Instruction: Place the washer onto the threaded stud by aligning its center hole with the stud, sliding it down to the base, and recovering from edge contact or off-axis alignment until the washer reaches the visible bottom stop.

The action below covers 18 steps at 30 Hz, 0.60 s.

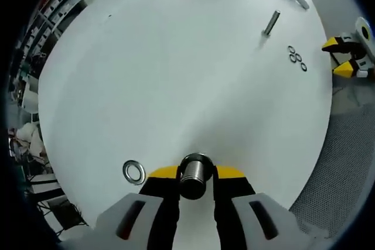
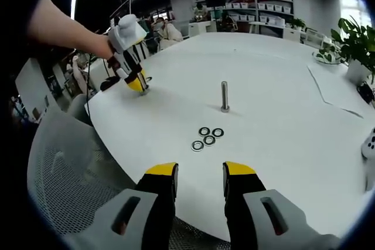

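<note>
On the counter a threaded stud stands upright. Three washers lie clustered just beside it, toward the right hand-held gripper. Well apart, a single washer lies just left of the left hand-held gripper, which holds a cylindrical piece.

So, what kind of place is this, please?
Probably an open office or lab workspace, not a home. A large round white table is the work surface, shelving with storage boxes lines the far wall, and potted plants stand at the table's edge. People sit at desks in the background.
</note>
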Each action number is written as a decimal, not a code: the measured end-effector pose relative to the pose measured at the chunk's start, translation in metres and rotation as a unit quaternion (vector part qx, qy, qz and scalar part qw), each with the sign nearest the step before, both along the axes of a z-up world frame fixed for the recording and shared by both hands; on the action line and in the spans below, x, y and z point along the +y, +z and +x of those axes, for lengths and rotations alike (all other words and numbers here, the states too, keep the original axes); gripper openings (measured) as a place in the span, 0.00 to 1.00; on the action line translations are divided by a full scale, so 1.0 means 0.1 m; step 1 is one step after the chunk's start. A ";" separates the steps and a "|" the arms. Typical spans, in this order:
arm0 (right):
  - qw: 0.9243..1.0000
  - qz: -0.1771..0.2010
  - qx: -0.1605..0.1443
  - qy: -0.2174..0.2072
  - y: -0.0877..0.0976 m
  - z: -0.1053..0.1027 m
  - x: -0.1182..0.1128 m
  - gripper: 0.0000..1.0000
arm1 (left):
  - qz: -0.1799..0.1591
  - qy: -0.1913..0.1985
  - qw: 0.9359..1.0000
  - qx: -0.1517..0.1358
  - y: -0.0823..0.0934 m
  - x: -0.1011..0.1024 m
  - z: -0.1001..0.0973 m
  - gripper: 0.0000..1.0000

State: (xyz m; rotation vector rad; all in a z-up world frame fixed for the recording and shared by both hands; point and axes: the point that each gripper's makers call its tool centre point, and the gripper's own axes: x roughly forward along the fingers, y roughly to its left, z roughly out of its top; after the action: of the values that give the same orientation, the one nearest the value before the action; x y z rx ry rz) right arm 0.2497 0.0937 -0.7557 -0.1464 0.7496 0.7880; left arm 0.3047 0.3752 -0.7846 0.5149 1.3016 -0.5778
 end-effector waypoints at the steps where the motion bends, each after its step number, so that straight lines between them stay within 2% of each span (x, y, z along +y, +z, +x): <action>1: 1.000 0.000 0.000 0.002 0.00 0.00 0.00 0.33 | -0.002 0.000 1.000 0.000 0.00 0.01 0.01 0.19; 18: 1.000 -0.005 0.002 0.004 -0.01 -0.02 0.01 0.33 | -0.028 0.026 0.999 -0.003 -0.01 0.03 -0.01 0.21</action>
State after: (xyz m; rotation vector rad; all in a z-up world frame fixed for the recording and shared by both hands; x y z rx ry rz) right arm 0.2480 0.0947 -0.7567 -0.1567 0.7568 0.7929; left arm 0.3037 0.3781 -0.7851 0.4352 1.2851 -0.5677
